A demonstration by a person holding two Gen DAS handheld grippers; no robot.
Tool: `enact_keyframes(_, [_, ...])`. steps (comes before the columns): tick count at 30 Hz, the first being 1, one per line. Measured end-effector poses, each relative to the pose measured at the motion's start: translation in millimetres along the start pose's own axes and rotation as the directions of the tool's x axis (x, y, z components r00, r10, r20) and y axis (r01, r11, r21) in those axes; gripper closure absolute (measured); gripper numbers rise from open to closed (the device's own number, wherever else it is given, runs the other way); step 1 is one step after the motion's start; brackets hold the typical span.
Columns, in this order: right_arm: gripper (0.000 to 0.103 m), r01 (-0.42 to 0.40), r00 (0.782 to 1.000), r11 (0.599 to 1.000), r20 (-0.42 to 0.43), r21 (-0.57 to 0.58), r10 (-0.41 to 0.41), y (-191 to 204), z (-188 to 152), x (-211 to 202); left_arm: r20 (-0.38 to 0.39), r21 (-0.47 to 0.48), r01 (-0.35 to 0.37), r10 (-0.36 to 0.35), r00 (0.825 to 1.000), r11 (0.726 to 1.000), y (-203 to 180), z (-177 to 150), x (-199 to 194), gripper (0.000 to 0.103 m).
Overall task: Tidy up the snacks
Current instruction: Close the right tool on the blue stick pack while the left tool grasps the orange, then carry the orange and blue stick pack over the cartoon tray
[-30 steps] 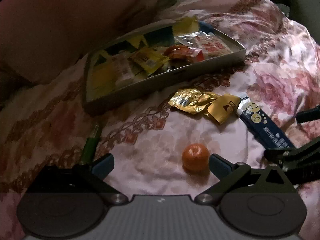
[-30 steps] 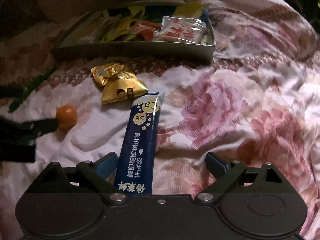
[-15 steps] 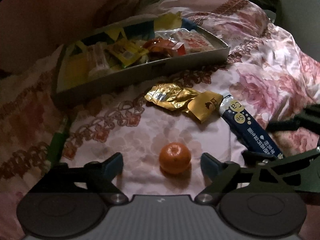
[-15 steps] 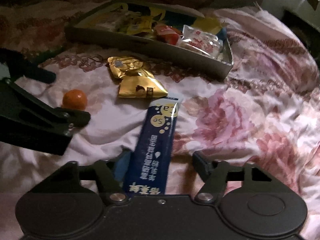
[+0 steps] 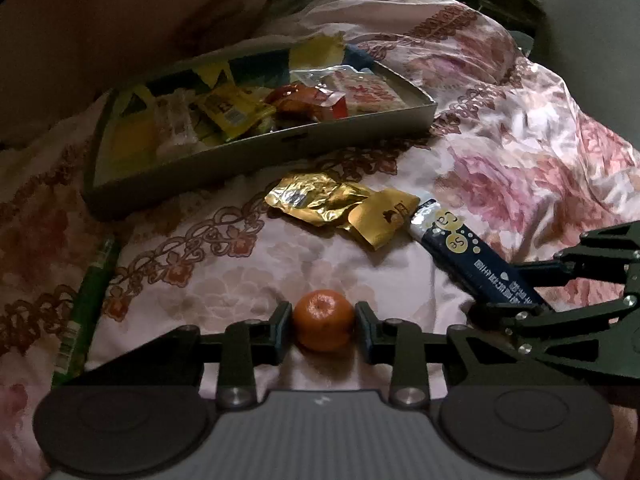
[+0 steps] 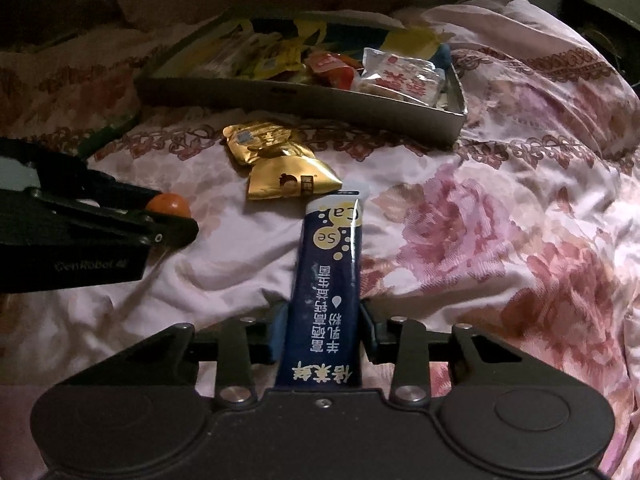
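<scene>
Left gripper: jaws closing, pads against small orange on floral bedspread, nearer than snack tray. Right gripper: jaws closing onto dark blue sachet, nearer than tray, beside gold packets.

A bed under a pink floral quilt fills the dim room; dark furniture stands far right.

Shiny crinkled foil packets, matt cloth bedspread
</scene>
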State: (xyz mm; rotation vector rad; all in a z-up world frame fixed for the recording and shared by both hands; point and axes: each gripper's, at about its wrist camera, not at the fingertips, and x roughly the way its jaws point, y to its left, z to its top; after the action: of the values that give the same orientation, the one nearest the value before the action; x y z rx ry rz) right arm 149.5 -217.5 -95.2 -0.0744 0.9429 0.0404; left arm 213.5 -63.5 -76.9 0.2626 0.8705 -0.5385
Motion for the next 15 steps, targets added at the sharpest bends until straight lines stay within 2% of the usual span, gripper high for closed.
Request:
enact_keyframes(7, [0.066, 0.020, 1.000, 0.998, 0.022, -0.064, -0.019, 4.4, -8.7, -10.8, 0.019, 0.041, 0.008, -0.009, 1.000, 0.999, -14.2, -10.3, -12.4, 0.067])
enact_keyframes(11, [0.066, 0.032, 0.997, 0.998, 0.075, -0.055, -0.028, -0.9, -13.4, -24.9, 0.004, -0.055, 0.063, -0.063, 0.998, 0.997, -11.8, -15.5, -21.4, 0.067])
enact_keyframes(15, [0.066, 0.029, 0.990, 1.000, 0.135, -0.005, -0.028, -9.1, -12.8, -38.9, 0.051, -0.089, 0.079, -0.075, 0.996, 0.993, -8.8, -18.0, -39.7, 0.067])
